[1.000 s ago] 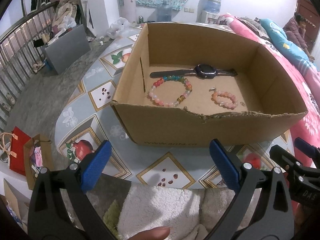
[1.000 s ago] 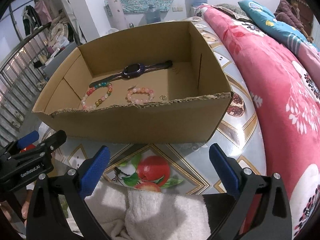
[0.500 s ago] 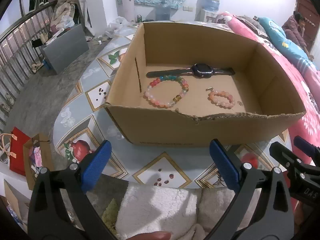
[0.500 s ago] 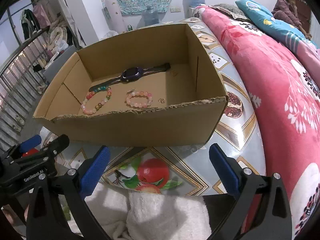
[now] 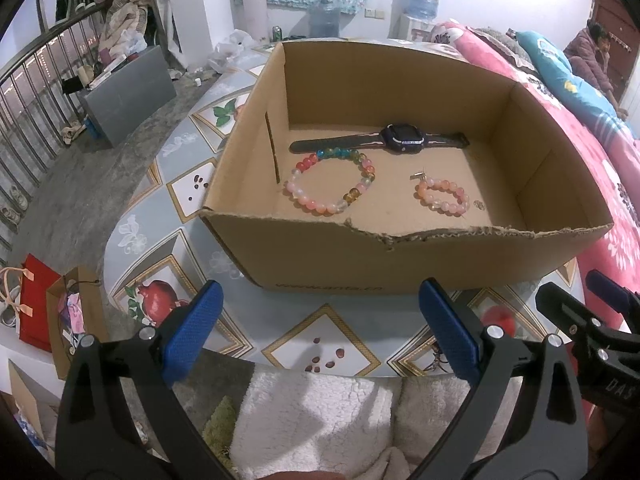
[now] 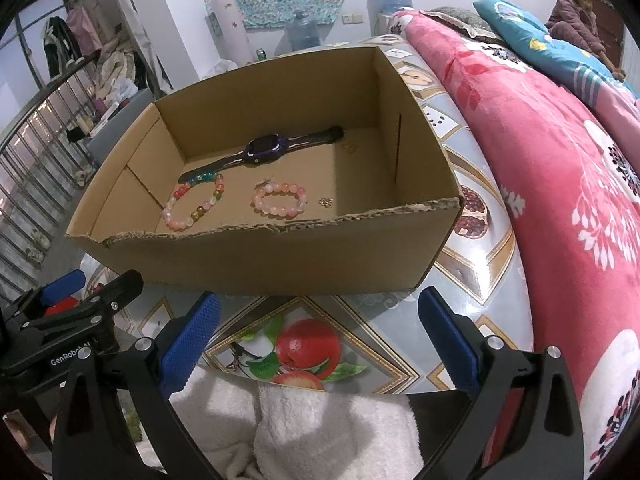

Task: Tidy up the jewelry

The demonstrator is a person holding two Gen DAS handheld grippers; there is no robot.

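Both the left gripper (image 5: 316,330) and right gripper (image 6: 318,330) hang spread and empty near the cardboard box (image 5: 400,258), where watch (image 5: 402,139), multicoloured bracelet (image 5: 332,184) and pink bracelet (image 5: 442,200) lie; this fits either sorting done or regrouping ahead.

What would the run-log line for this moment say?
left gripper: open, empty | right gripper: open, empty | watch, two bracelets: in box
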